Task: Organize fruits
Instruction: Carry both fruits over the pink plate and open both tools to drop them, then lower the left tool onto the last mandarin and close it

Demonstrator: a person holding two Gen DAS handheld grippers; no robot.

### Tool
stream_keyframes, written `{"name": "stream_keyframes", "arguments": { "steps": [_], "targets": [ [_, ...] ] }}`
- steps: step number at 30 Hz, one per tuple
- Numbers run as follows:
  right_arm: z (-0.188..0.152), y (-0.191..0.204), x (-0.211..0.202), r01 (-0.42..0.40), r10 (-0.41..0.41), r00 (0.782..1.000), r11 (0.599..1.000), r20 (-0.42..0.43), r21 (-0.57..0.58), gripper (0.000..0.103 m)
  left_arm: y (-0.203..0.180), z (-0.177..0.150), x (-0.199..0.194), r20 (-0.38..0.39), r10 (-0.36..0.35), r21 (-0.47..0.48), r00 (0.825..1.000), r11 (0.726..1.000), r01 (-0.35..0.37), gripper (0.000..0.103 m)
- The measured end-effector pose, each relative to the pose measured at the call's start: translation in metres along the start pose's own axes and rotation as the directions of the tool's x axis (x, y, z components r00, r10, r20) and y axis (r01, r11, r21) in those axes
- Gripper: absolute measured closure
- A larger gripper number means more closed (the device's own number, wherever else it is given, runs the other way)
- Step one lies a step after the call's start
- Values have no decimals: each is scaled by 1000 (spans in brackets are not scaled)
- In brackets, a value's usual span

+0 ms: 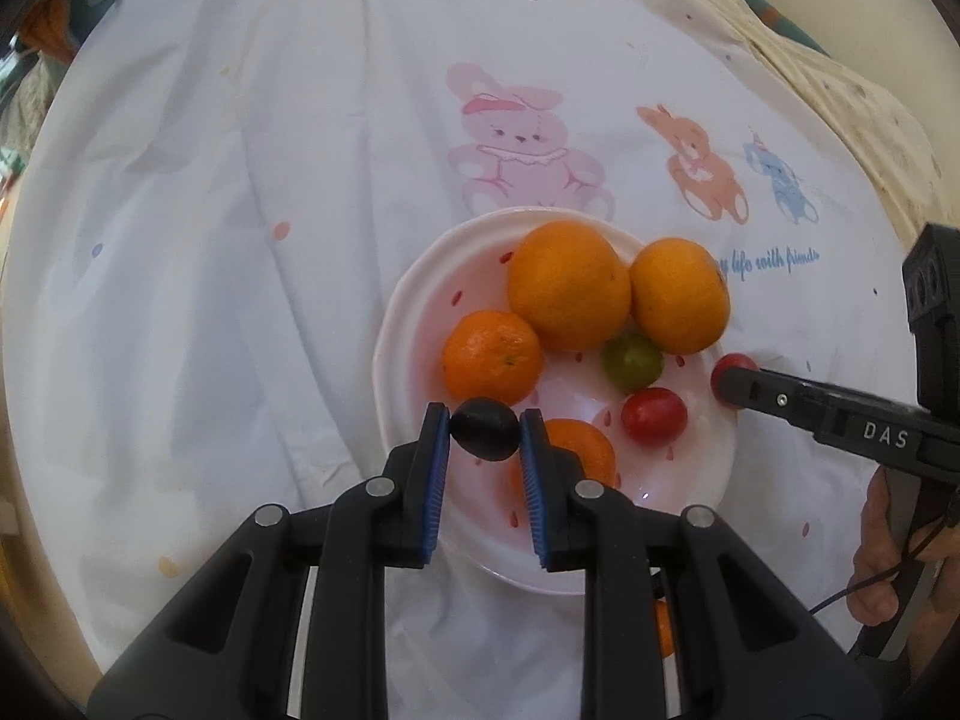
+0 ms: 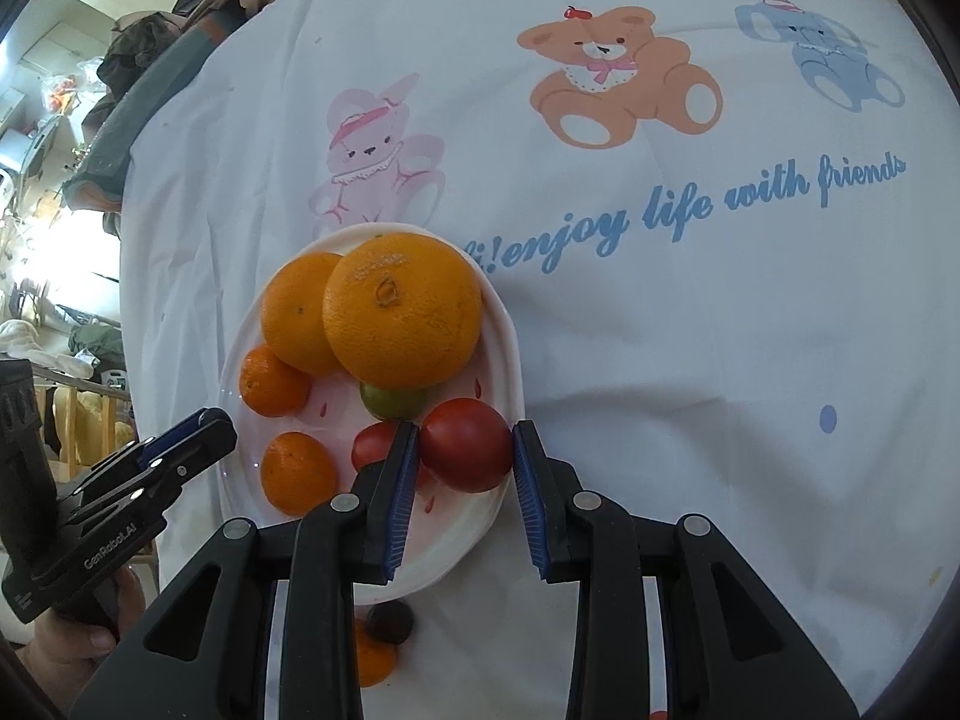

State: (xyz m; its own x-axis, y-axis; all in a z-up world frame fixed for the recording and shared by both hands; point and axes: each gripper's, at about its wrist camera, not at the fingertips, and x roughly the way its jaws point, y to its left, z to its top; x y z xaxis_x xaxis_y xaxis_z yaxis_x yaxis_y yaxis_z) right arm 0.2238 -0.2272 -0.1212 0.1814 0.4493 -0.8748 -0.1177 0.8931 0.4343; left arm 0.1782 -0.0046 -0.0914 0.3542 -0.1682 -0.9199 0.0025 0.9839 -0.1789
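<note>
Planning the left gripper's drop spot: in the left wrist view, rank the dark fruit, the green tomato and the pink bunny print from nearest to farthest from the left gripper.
1. Dark fruit: between the left gripper's fingers, over the bowl.
2. Green tomato: mid-bowl, to the right.
3. Pink bunny print: on the cloth beyond the bowl.

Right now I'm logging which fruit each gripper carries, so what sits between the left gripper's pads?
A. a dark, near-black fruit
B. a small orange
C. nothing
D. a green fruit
A: in the left wrist view, the left gripper is shut on a dark fruit, pinched between its blue pads above the bowl; the green fruit lies loose in the bowl.
</note>
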Motion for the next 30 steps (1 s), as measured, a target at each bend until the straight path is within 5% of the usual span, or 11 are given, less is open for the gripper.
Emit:
{"name": "stream_keyframes", "arguments": {
  "steps": [1,5,11,15,20,30],
  "targets": [
    [1,0,0,-1,1,1000,1000,1,1,68,0,0,1,-5,4,0,1000,1000,-4,81],
    [1,0,0,-15,15,1000,1000,2,5,68,4,-1,-1,8,-8,-40,1000,999,8,47],
    [1,2,-4,-40,40,999,999,20,7,67,8,1,-7,23,-7,-60,1000,998,8,42],
    [3,3,-14,-44,43,997,999,57,19,37,14,3,-13,43,-4,-84,999,996,8,38],
    [6,4,-25,-43,41,996,999,84,16,37,25,10,-30,103,-7,-145,995,989,22,29],
    [-14,6,-57,-16,14,993,1000,120,15,37,23,0,-54,135,6,-146,991,989,14,29]
  ]
}}
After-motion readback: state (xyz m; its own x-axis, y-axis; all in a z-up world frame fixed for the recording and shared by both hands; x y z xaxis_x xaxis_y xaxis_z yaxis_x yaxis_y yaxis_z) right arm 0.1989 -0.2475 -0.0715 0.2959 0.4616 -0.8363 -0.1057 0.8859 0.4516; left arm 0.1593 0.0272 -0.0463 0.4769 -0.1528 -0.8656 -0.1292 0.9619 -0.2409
